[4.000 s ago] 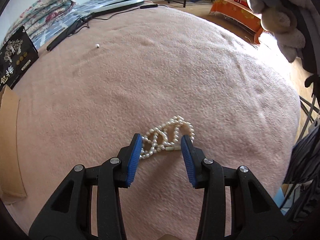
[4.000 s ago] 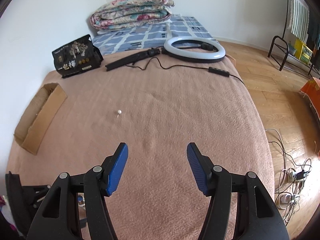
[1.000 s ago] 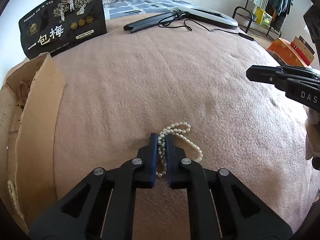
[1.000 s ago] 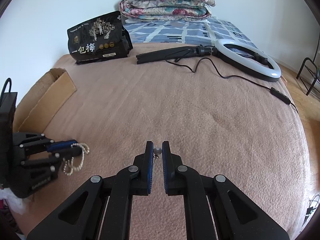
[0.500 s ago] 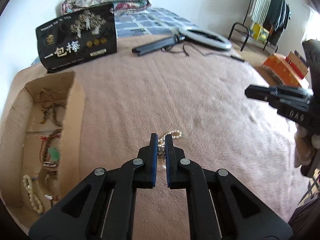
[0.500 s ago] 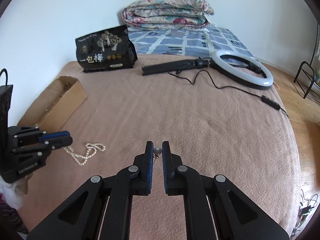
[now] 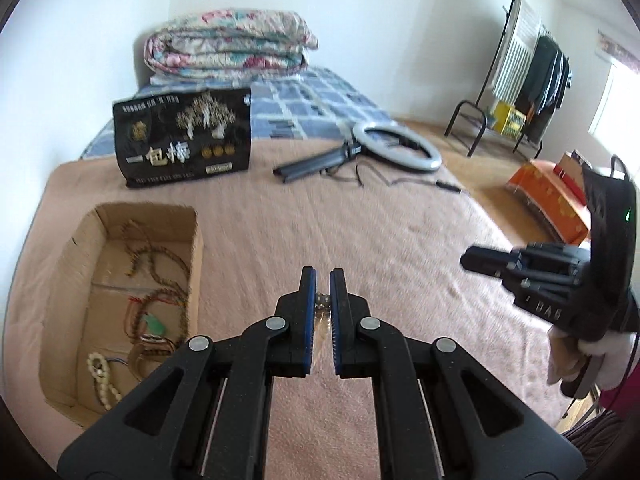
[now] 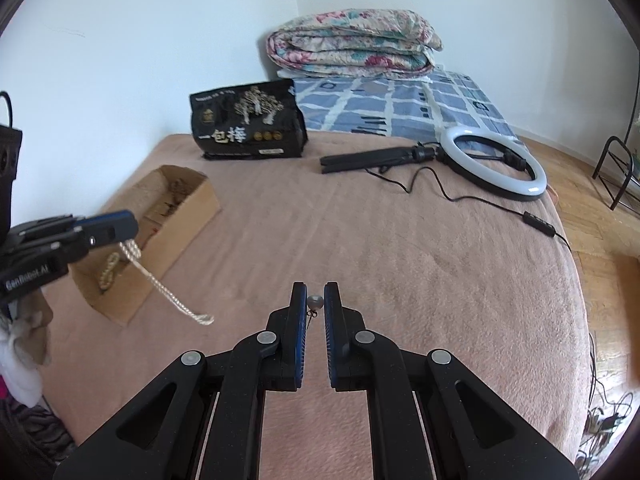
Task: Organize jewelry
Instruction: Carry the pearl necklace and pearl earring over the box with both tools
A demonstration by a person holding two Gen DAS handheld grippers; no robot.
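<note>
My left gripper (image 7: 322,280) is shut on a white pearl necklace (image 8: 160,284). The necklace hangs from it in the air, to the right of the cardboard box; in the left wrist view only a few pearls (image 7: 322,300) show between the pads. In the right wrist view the left gripper (image 8: 120,226) is at the left. My right gripper (image 8: 315,294) is shut on a small pearl earring (image 8: 315,302) and holds it above the pink blanket. It shows at the right of the left wrist view (image 7: 476,260). The open cardboard box (image 7: 192,240) holds several bead strings.
A black snack bag (image 7: 182,140) stands behind the box. A ring light on a folded tripod (image 8: 492,160) with its cable lies at the back right. A folded quilt (image 8: 352,44) is against the wall. The bed edge drops to wood floor at the right.
Both grippers have risen. The necklace, which trailed on the blanket, now hangs free and nearer the box. The right gripper still holds the earring.
</note>
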